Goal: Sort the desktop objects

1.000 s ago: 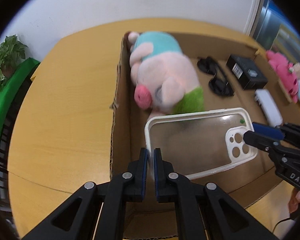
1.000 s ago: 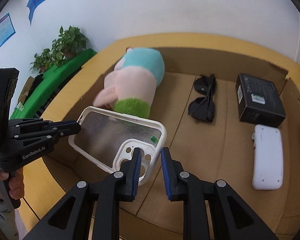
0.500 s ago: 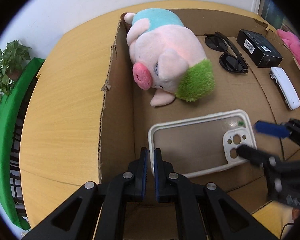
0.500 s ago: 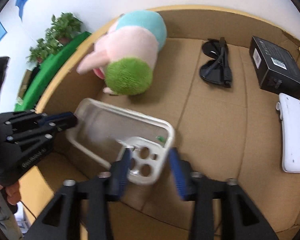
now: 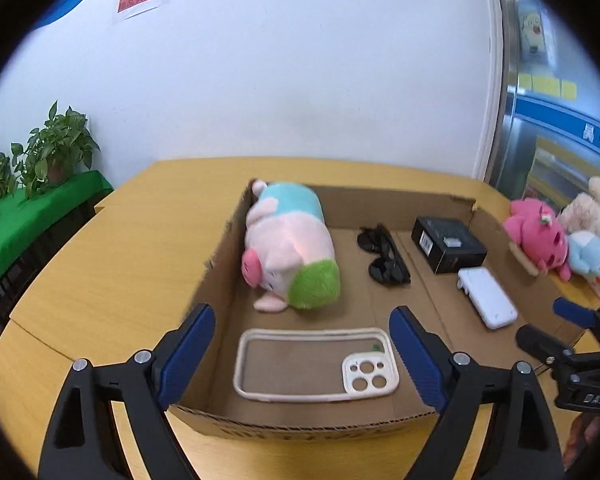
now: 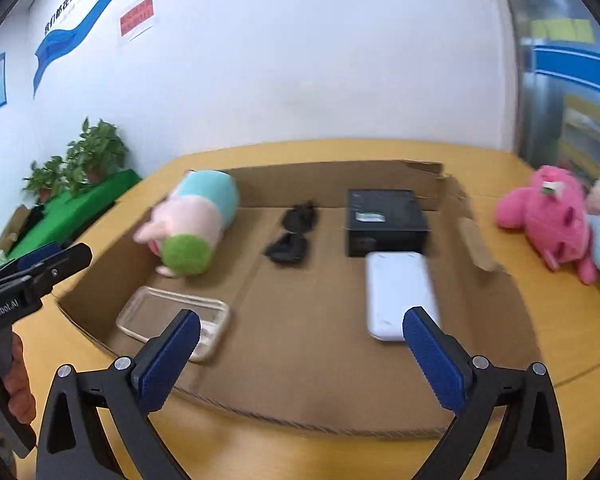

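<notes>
Case [image 5: 316,364] flat between spread left tool [image 5: 302,354] fingers, apparently.

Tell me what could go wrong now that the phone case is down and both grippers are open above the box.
1. The phone case lies close to the box's near wall; a low-swinging left gripper might catch it.
2. The plush toys outside the box sit near the table edge; a careless reach with the right gripper could push them off.

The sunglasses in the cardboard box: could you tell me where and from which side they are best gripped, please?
Probably the narrow bridge between the two lenses of the sunglasses, approached from above. They lie flat and folded on the floor of the cardboard box, apart from the plush pig and black box, so open fingers fit either side.
</notes>
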{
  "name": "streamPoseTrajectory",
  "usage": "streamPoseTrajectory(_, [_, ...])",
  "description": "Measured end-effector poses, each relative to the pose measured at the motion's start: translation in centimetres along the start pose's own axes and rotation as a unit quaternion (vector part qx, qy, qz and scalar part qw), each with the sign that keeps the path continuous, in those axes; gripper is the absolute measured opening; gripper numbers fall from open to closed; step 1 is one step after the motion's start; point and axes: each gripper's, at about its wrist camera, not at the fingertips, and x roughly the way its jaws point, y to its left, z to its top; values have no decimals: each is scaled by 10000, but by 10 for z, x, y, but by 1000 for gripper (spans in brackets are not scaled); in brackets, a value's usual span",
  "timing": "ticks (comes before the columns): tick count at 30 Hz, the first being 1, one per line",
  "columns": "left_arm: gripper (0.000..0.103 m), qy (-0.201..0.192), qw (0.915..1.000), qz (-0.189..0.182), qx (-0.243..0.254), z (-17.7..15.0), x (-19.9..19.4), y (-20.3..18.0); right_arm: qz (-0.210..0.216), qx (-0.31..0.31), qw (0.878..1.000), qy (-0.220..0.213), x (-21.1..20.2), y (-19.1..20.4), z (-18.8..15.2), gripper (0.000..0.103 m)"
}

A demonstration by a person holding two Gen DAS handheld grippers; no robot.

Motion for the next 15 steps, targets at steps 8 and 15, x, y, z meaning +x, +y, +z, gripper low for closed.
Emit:
streamPoseTrajectory(8, [89, -327, 9991, 280, 22, -36, 19, -16, 28, -221, 9992, -325, 5, -3, -28, 103])
streamPoseTrajectory(15, [89, -448, 9983, 188, 308, -40, 25, -22, -46, -308, 9967, -748, 4, -1, -36, 103])
